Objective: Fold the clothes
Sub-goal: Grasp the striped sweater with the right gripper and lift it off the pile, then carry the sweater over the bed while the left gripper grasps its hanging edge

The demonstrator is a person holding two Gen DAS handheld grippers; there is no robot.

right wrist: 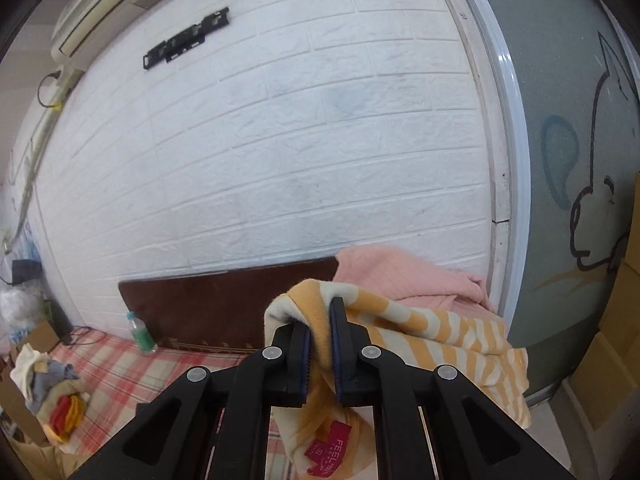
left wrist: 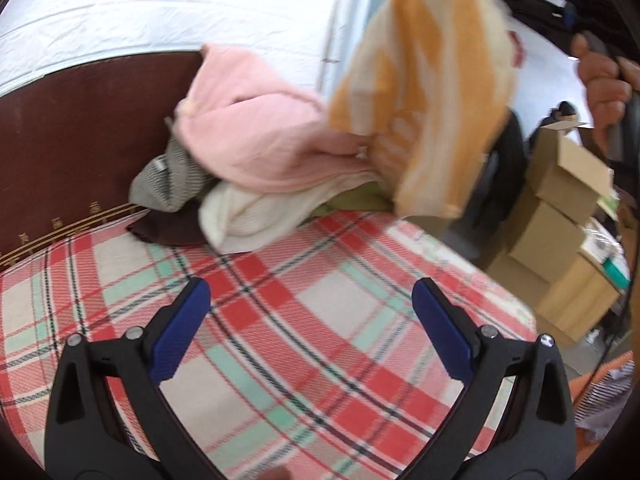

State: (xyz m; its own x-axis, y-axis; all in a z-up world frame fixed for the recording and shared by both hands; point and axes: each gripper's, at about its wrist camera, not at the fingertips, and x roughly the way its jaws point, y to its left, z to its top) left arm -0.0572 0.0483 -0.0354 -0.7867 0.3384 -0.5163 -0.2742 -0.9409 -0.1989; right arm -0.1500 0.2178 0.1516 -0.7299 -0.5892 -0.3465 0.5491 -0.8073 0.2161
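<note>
My right gripper (right wrist: 319,320) is shut on an orange and cream striped garment (right wrist: 440,336) with a red label, held up in the air. The same garment (left wrist: 432,92) hangs at the upper right of the left wrist view, above the bed. My left gripper (left wrist: 310,300) is open and empty, low over the red, white and green plaid bedsheet (left wrist: 280,320). A pile of clothes lies at the head of the bed: a pink garment (left wrist: 256,136) on top, a cream one (left wrist: 256,212), a grey striped one (left wrist: 168,180) and a dark brown one beneath.
A dark brown headboard (left wrist: 80,136) stands against a white brick wall (right wrist: 280,140). Cardboard boxes (left wrist: 560,240) are stacked off the bed's right side. A plastic bottle (right wrist: 140,332) and a small heap of clothes (right wrist: 52,392) sit on the bed's far left.
</note>
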